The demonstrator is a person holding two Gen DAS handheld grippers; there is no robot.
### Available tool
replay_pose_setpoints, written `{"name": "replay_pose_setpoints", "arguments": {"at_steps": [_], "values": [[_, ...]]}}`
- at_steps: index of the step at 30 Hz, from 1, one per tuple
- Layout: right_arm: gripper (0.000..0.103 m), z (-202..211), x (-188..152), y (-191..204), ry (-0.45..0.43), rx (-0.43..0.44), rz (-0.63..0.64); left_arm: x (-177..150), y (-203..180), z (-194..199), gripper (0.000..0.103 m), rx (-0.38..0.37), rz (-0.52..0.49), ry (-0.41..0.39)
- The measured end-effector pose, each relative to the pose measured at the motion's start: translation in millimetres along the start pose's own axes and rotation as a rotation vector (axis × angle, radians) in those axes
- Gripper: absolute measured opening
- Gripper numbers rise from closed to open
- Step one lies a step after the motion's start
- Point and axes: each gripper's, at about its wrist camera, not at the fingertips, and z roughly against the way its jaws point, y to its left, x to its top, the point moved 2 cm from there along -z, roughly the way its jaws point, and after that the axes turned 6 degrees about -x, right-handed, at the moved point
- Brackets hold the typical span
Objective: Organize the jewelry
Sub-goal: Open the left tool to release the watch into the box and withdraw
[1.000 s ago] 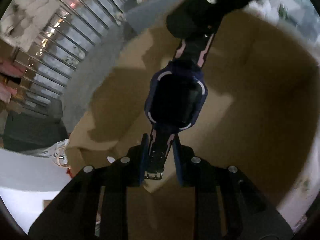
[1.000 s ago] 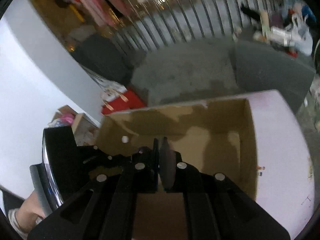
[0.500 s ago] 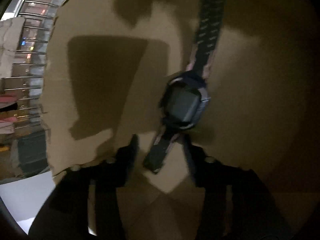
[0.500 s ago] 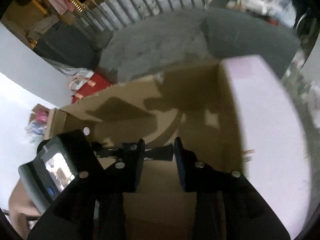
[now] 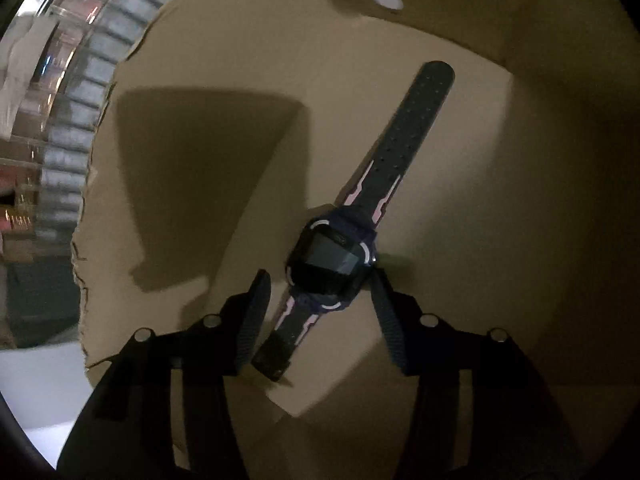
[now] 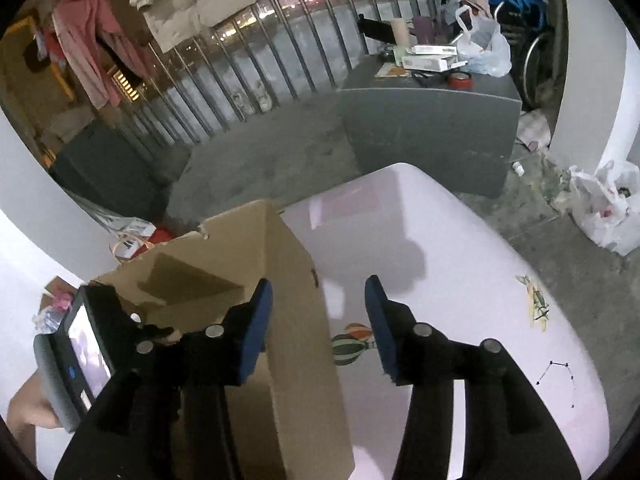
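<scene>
A dark blue watch with pink strap markings lies flat on the floor of a cardboard box, its long strap running up to the right. My left gripper hangs just above it, open. Its fingers stand either side of the case and buckle strap without touching them. In the right wrist view my right gripper is over the box's right wall and the white table. Its jaws are opening and nothing is between them.
The left gripper's body with a lit screen and a hand show at the box's left side. Behind the table are a grey bench with boxes and bags, a metal railing and a white bag on the floor.
Both grippers were shut on the watch's strap ends above the box and have let go. The watch now lies on the box floor. My right gripper swung right, over the table.
</scene>
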Motion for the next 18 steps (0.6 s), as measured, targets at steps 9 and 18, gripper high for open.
{"name": "replay_pose_setpoints", "arguments": {"at_steps": [9, 18], "values": [[0.047, -6.4, -6.8, 3.2, -0.01, -0.021, 0.012, -1.3, 8.9, 13.1, 0.047, -0.021, 0.093, -0.066], [0.047, -6.5, -6.5, 2.1, -0.018, -0.019, 0.012, 6.7, 23.3, 22.9, 0.048, 0.038, 0.162, -0.096]]}}
